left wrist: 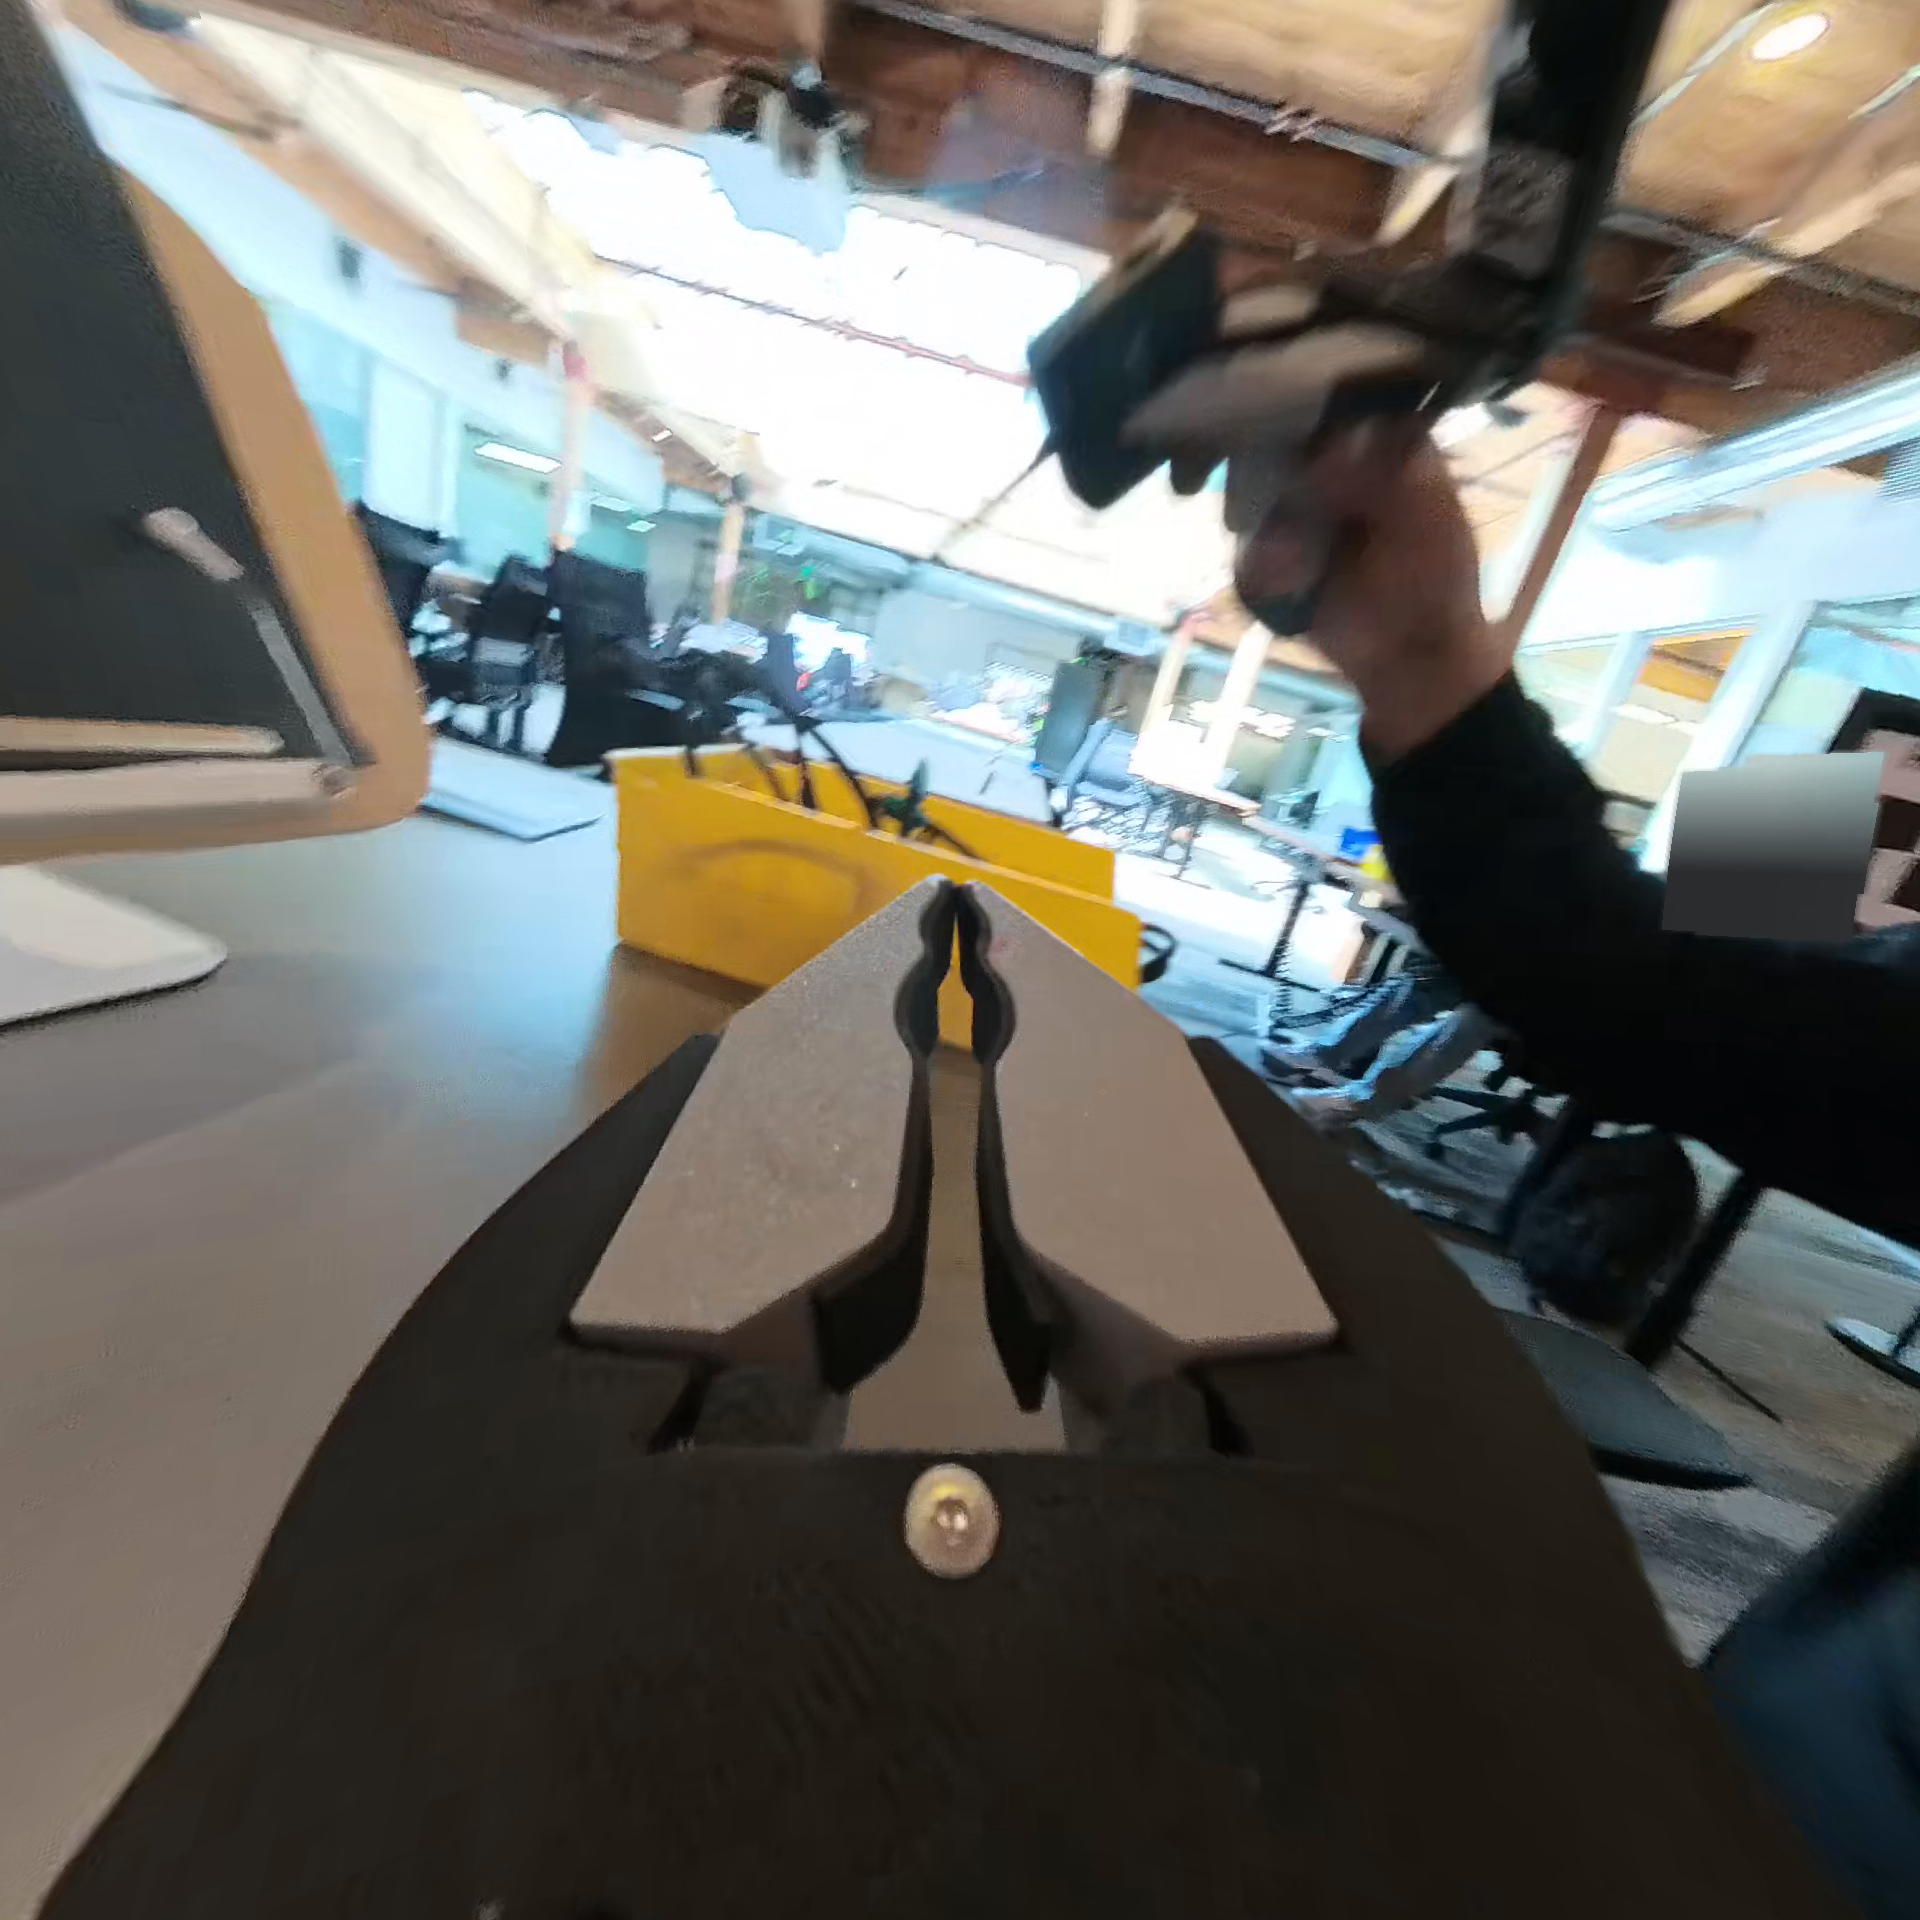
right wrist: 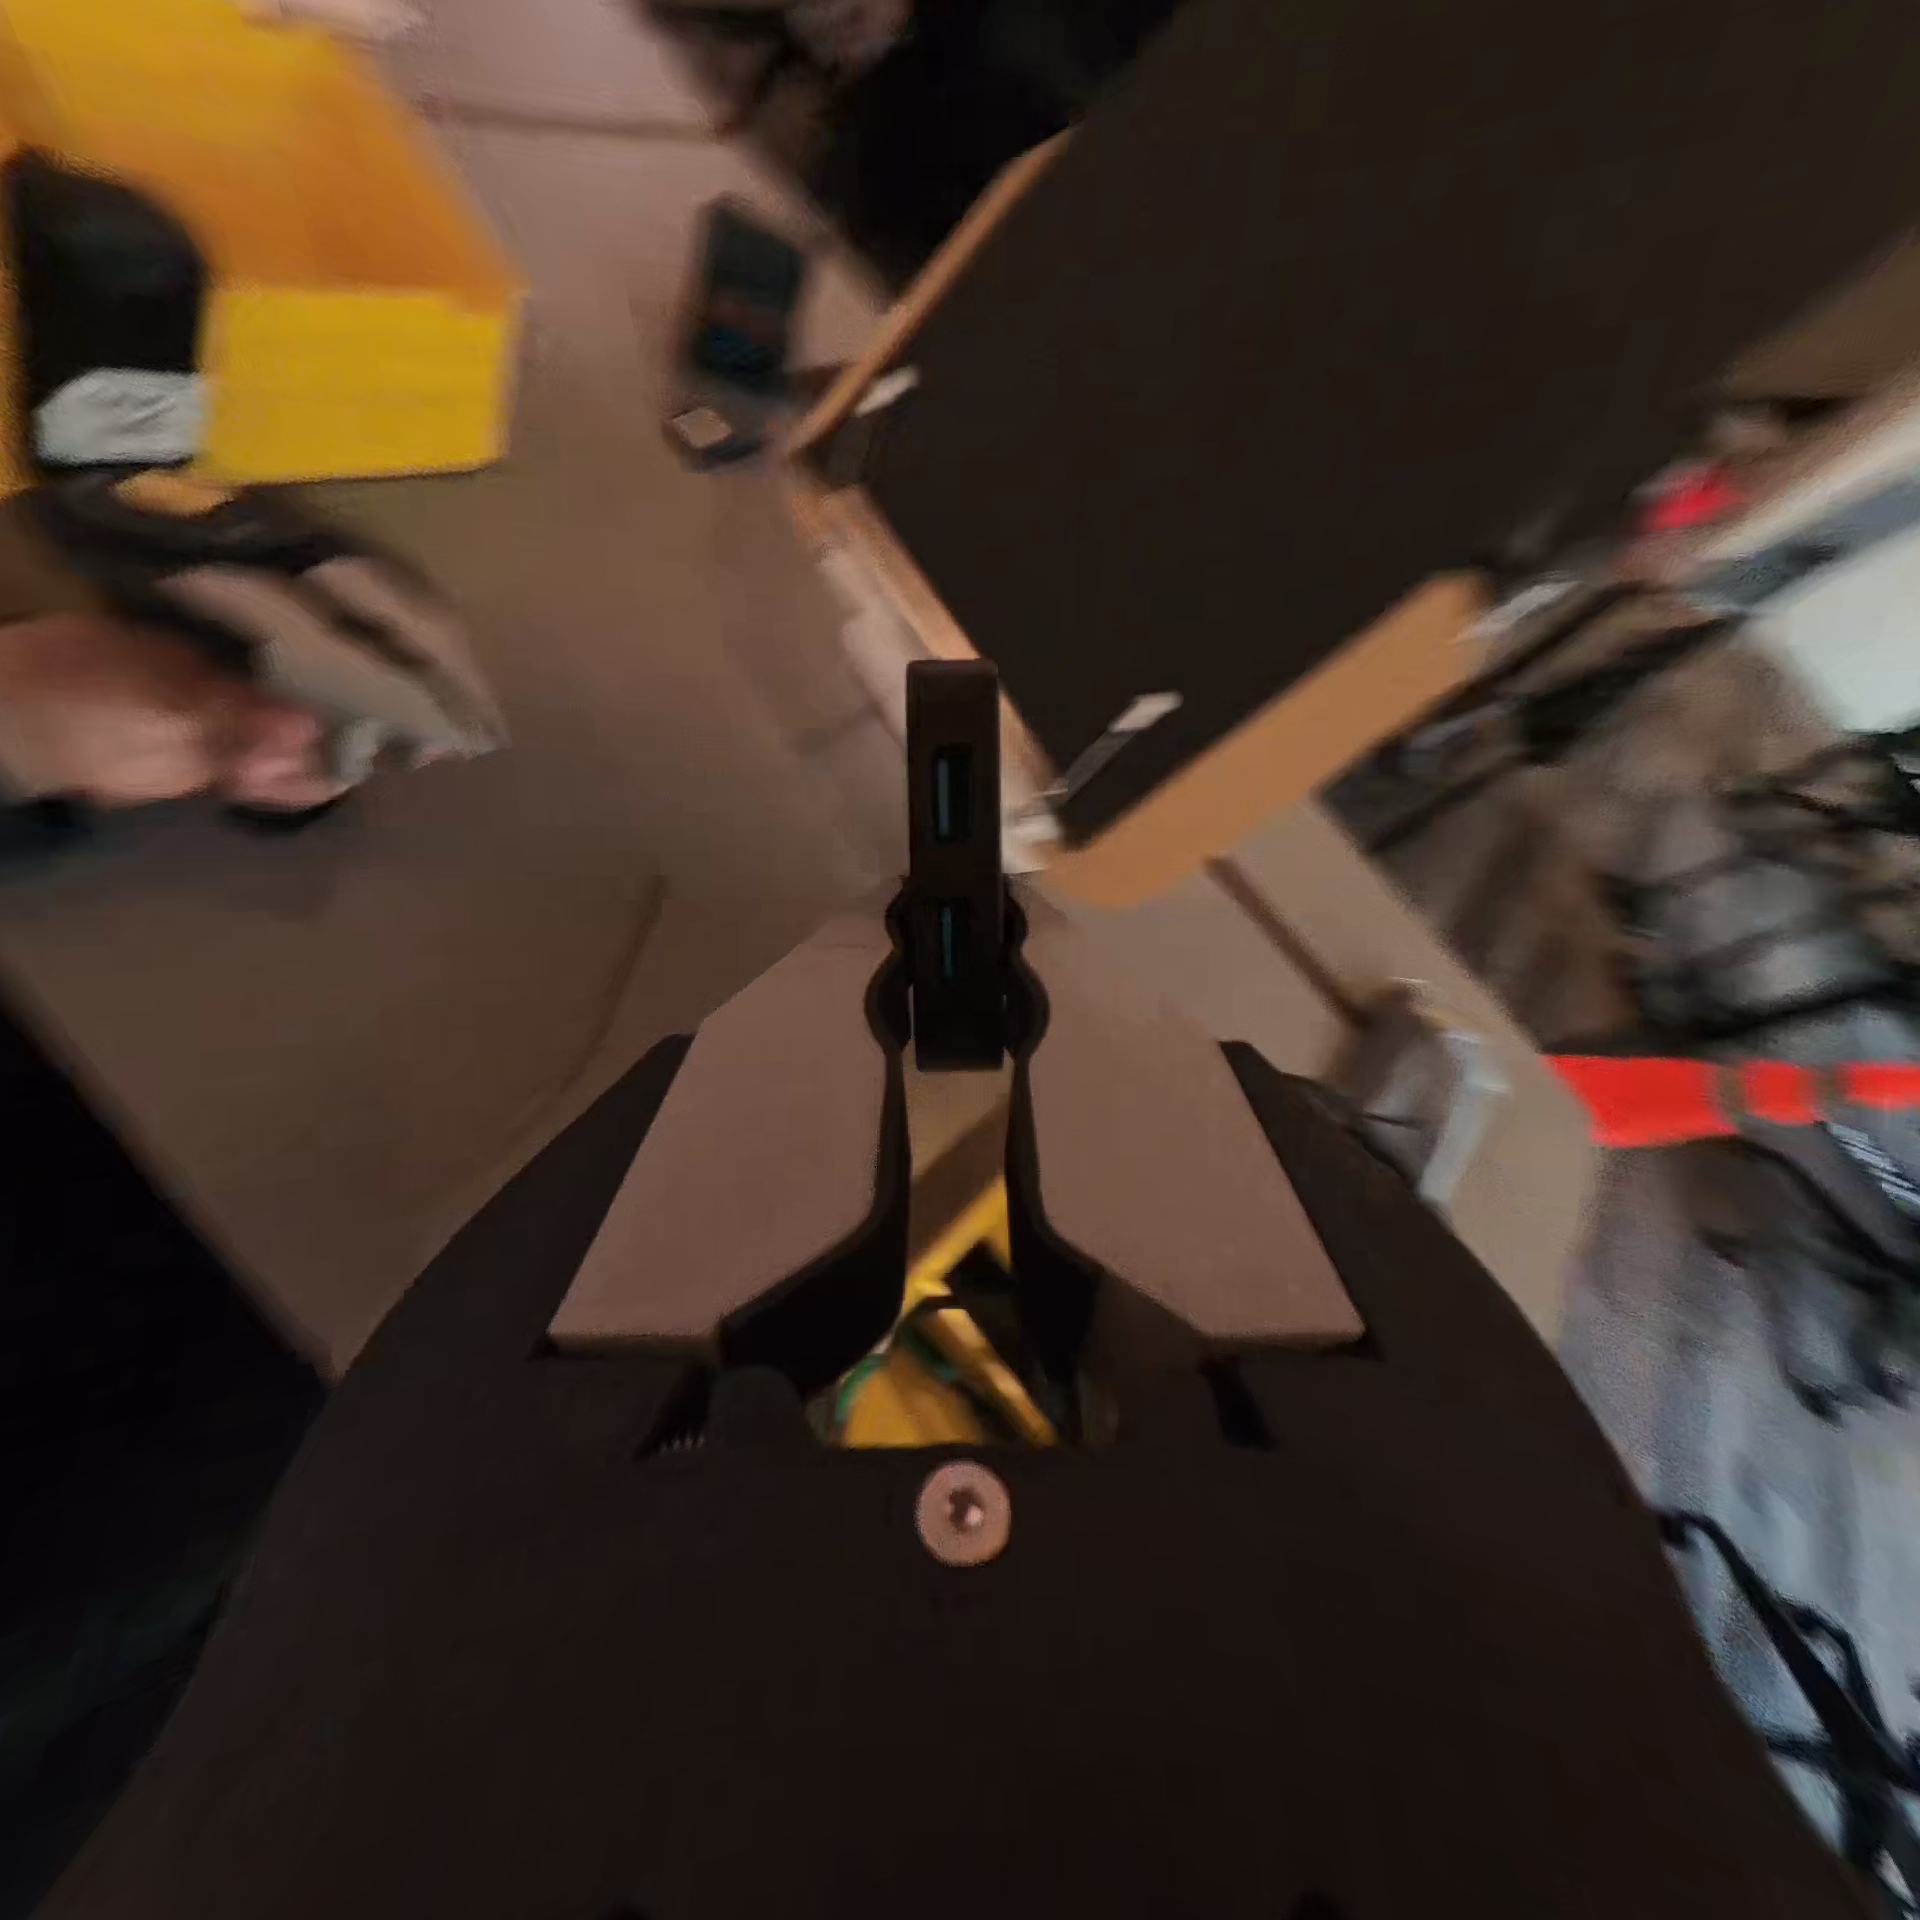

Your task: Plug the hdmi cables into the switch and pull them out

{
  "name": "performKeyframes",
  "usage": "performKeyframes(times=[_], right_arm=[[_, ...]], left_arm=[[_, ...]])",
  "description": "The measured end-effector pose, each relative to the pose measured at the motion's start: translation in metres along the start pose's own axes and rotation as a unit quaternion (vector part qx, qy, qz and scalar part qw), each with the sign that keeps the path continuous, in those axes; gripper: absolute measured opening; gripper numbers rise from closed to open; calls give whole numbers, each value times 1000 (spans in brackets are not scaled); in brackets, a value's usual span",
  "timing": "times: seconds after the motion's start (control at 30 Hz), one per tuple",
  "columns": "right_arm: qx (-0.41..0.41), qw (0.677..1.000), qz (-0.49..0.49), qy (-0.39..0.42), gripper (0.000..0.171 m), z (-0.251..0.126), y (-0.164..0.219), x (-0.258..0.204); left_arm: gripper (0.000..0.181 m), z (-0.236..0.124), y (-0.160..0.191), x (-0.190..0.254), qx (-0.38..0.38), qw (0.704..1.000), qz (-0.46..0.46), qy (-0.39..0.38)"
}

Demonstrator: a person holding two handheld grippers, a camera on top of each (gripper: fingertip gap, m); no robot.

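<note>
Worktop (left wrist: 312, 1039), a wide brown laminate surface, carries everything you are not holding, which leaves both hands free for the tools. On its far edge stands the yellow plastic bin (left wrist: 831, 894) with black cables (left wrist: 821, 769) poking out of its top; those are probably the HDMI leads you will need, parked where either hand can reach them. To your left a large monitor with a tan frame and pale foot (left wrist: 156, 520) leans over the surface and plays no part.

Your left tool (left wrist: 954, 914) points out level over the worktop, its grey fingers pressed tip to tip with nothing between them, so it looks ready to go for a cable.

Your right tool (right wrist: 951, 997) is clamped on the small flat black switch box (right wrist: 953, 790), gripping its lower end so that the upper part stands clear above the fingertips. Two slot-shaped ports face the camera, one free above the grip and one between the fingers. In the left wrist view you hold that box (left wrist: 1127, 364) high above the worktop, likely to present an open port to the other hand.

No cable is plugged in that I can see.
</note>
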State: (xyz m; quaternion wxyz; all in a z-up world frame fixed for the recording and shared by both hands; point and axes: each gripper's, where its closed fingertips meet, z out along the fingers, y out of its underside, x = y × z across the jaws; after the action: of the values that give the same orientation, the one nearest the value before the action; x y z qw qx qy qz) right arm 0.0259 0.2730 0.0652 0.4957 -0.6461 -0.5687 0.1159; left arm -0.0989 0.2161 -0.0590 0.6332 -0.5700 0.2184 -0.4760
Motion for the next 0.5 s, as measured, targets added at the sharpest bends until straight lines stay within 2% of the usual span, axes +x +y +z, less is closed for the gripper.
performKeyframes(times=[0.07,0.13,0.23,0.3,0.4,0.5], right_arm=[[36,995,19,93,11,-37,-11,54],[48,988,39,143,10,-64,-8,91],[6,982,63,180,11,-68,27,129],[-46,980,87,173,11,-46,68,140],[-165,967,153,117,11,9,157,132],[-307,930,186,76,16,52,250,116]], left_arm=[[0,0,6,-11,-18,999,3,-32],[0,3,15,-14,-46,998,14,-47],[0,8,29,-14,-83,995,32,-53],[0,10,34,-14,-96,993,34,-54],[0,9,32,-15,-91,994,31,-54],[0,7,29,-17,-81,995,18,-55]])
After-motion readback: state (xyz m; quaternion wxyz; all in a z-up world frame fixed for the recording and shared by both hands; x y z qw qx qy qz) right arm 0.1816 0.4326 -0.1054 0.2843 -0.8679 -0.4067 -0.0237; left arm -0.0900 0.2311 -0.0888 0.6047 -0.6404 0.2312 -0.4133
